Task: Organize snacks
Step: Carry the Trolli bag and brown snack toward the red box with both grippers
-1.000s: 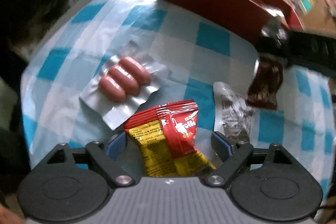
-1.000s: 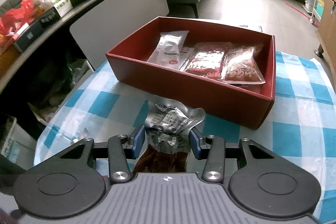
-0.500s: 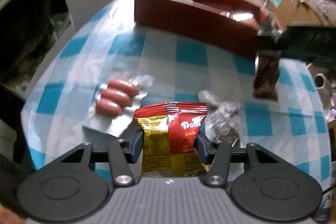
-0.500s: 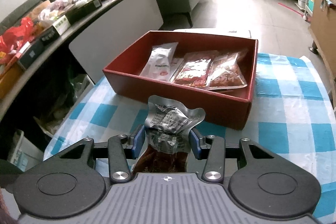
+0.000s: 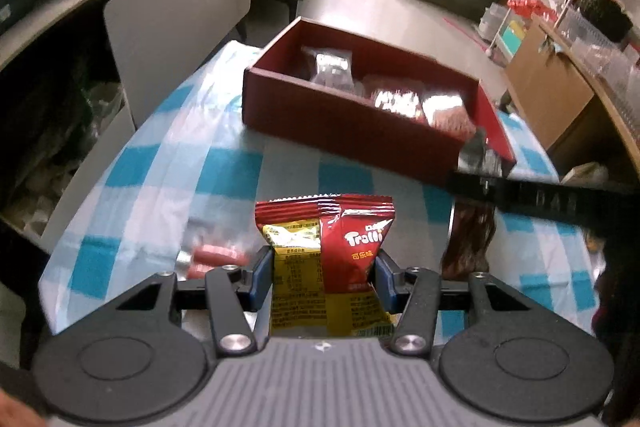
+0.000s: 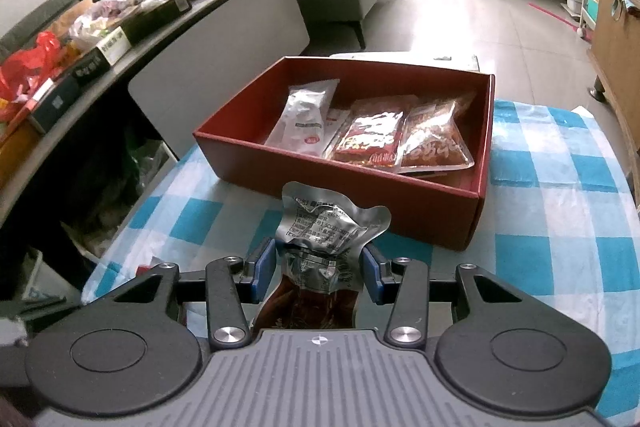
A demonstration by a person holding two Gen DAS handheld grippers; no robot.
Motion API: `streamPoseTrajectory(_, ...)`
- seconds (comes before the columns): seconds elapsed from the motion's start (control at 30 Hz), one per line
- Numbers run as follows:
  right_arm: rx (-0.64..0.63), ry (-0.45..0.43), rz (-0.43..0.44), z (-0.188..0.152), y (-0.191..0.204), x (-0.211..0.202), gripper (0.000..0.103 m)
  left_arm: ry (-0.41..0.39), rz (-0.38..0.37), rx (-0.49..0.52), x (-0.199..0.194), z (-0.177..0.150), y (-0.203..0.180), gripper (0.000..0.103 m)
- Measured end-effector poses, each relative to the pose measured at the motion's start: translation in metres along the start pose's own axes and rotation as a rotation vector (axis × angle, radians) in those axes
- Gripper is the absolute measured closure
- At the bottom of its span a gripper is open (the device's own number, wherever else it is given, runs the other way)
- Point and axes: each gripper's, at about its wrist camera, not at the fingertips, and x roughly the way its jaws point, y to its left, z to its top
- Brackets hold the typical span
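Left hand-held gripper (image 5: 323,277): I have it closed on the red and yellow candy bag (image 5: 326,259); its jaws have just been closing, with the bag between them, and the pads now press its sides.
Right hand-held gripper (image 6: 320,273): clamped narrow on the silver pouch (image 6: 320,235), whose crumpled top stands up past the pads.
Long axis: both packets run lengthwise along my fingers, top edges forward.
Box (image 6: 348,187): red, open-topped, straight ahead of both grippers on the checked counter (image 6: 560,211); several packets already lie flat inside.
Nearer hand: I judge the right one, since the pouch hangs just short of the box's near wall, while the candy bag sits farther back.
Left behind: the sausage pack (image 5: 214,257), blurred, on the counter beside my left jaw.
Free space: I judge the near left part of the box floor looks bare.
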Motion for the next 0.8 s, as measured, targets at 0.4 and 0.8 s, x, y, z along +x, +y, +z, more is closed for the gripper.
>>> streamPoseTrajectory(0.4, 0.024, 0.002, -0.007, 0.008, -0.008, 0.005, 0.049, -0.056, 0.023, 0.029, 0.028, 0.028, -0.003, 0.058)
streamPoseTrajectory(0.8, 0.016, -0.012, -0.011, 0.021, -0.003, 0.012, 0.049, -0.075, 0.026, 0.037, 0.033, 0.046, -0.002, 0.057)
